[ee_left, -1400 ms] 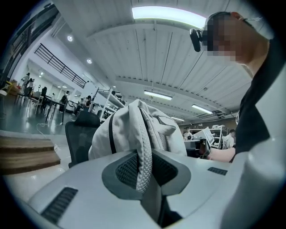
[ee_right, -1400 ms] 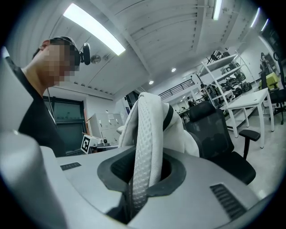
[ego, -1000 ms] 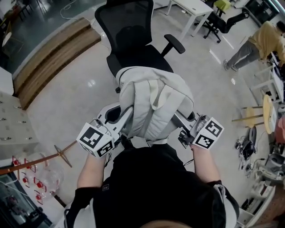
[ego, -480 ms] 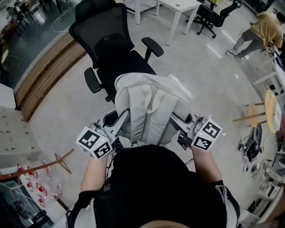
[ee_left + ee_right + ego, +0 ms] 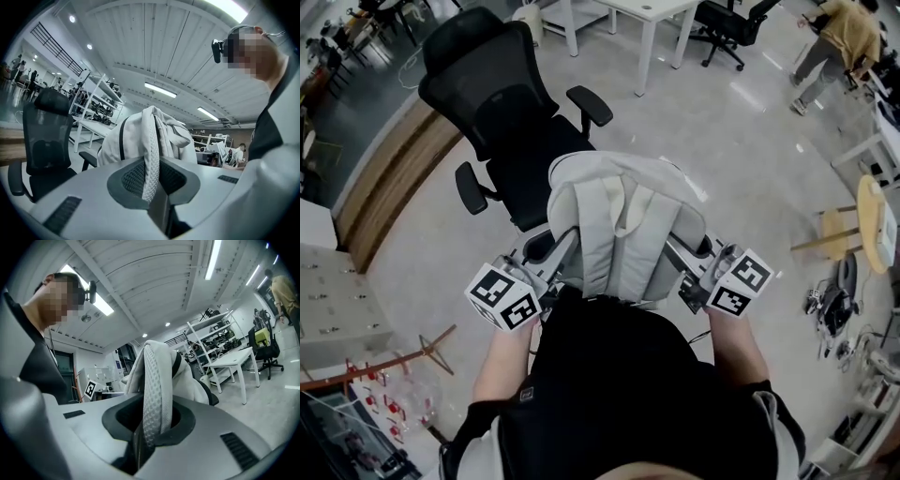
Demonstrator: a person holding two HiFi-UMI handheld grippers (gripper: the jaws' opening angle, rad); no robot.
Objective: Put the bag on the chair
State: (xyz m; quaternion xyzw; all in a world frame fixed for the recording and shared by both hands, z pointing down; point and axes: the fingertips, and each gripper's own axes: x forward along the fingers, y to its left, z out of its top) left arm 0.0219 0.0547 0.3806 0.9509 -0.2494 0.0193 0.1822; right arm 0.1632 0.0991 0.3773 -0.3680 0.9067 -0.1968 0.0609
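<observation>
Here, a pale grey backpack (image 5: 623,225) is held aloft between the two grippers, just in front of the person's chest; the left gripper (image 5: 151,185) is pinched on one mesh shoulder strap (image 5: 151,150); the right gripper (image 5: 150,427) is clamped on the second mesh strap (image 5: 157,385); a black mesh office chair (image 5: 502,112) stands just beyond the backpack on the pale floor (image 5: 741,159), its seat partly overlapped by the backpack in the head view.
</observation>
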